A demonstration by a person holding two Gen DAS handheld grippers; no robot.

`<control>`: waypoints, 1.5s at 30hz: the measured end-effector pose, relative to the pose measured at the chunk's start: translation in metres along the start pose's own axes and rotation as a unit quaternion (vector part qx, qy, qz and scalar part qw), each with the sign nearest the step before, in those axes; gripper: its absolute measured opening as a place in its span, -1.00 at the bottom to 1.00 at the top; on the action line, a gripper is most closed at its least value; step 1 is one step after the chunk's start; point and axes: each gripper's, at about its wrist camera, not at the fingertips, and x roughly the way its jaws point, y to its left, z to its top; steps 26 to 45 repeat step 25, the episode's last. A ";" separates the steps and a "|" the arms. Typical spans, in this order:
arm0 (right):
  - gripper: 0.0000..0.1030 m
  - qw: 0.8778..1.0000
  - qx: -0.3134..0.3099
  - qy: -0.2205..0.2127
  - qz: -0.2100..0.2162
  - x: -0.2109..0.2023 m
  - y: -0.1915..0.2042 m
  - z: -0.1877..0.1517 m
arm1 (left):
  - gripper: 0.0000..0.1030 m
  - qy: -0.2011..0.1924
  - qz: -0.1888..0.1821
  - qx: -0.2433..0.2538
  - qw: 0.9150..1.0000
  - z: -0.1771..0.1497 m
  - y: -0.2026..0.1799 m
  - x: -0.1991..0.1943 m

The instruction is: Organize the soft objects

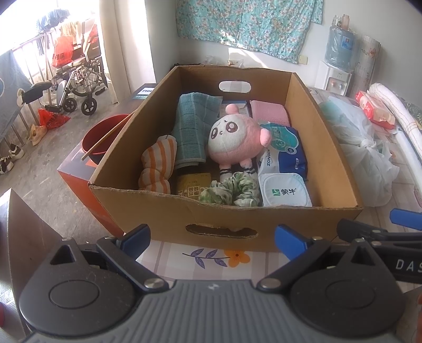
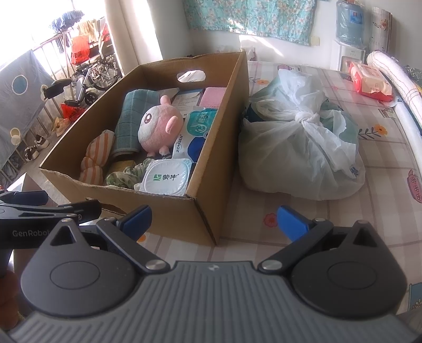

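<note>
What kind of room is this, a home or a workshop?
Most likely a lived-in home. A water dispenser stands by the wall, laundry hangs on a sunny balcony beside a wheelchair, and the cardboard box sits on a flowered tablecloth.

Both wrist cameras are looking forward and slightly down from near the cardboard box (image 1: 226,211), the left one facing its front wall, the right one facing its right corner, sharing its contents.

Left gripper (image 1: 213,238) and right gripper (image 2: 214,220): black linkage arms, blue fingertip pads, silver pivot screws, ribbed grey bodies along each frame's bottom.
</note>
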 end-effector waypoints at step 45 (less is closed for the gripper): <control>0.97 1.000 0.003 0.003 0.001 0.003 -0.002 -0.001 | 0.95 0.002 0.000 0.001 1.000 0.001 -0.001 0.001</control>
